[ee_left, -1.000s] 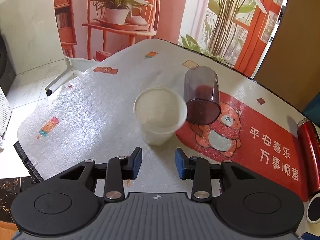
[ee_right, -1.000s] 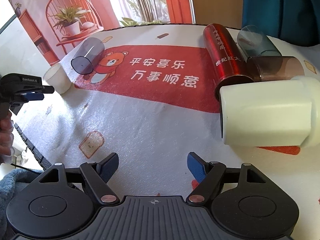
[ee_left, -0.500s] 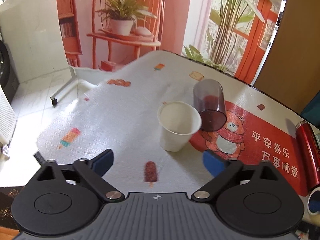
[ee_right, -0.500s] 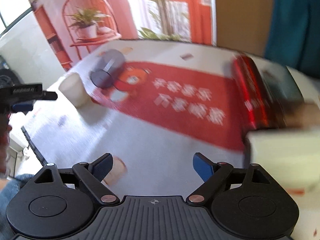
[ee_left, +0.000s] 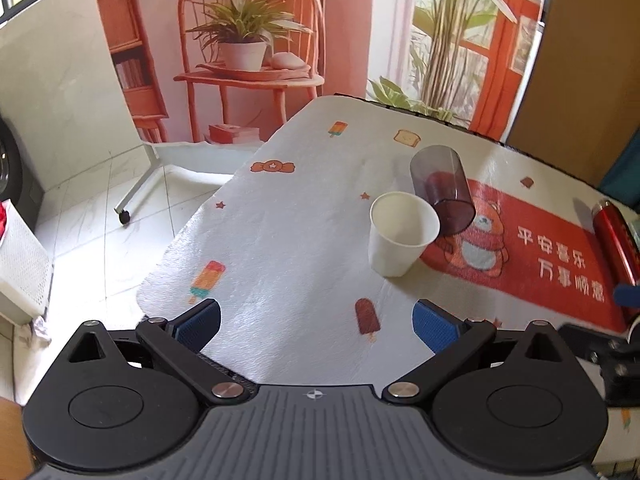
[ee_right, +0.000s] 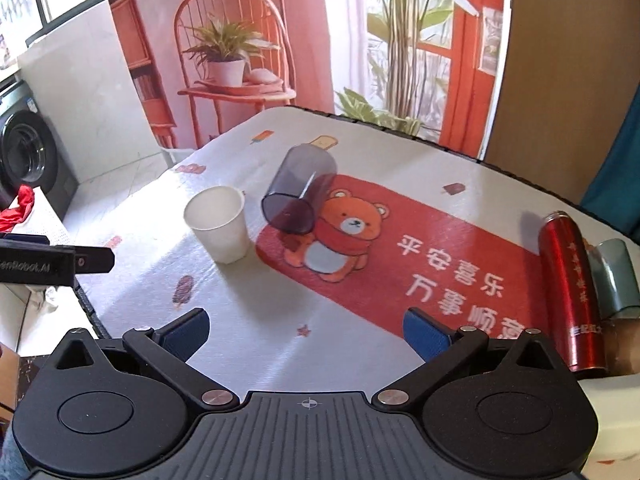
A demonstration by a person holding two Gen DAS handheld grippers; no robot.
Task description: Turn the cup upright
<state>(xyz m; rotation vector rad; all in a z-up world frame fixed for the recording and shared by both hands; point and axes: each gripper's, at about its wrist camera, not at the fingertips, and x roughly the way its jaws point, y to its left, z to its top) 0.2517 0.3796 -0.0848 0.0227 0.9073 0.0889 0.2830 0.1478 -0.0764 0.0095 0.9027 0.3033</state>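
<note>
Bench [ee_left: 304, 216] space is covered by a white printed cloth with one red bear panel [ee_right: 400, 256] running toward its right edge. One red metal flask [ee_right: 570, 292] lies on its side at that right edge, with a grey-blue tumbler [ee_right: 614, 276] lying just beside it. Near the middle of the bench, toward the far edge, one smoky translucent tumbler [ee_left: 442, 190] lies on its side, its open mouth facing the near edge, its base overlapping the bear panel. Just left of it stands one white paper cup [ee_left: 400, 234], upright, mouth up, showing only bare white walls inside. Left gripper [ee_left: 316, 322] and right gripper [ee_right: 306, 330] both hover over the near edge, jaws spread wide and gripping nothing.
</note>
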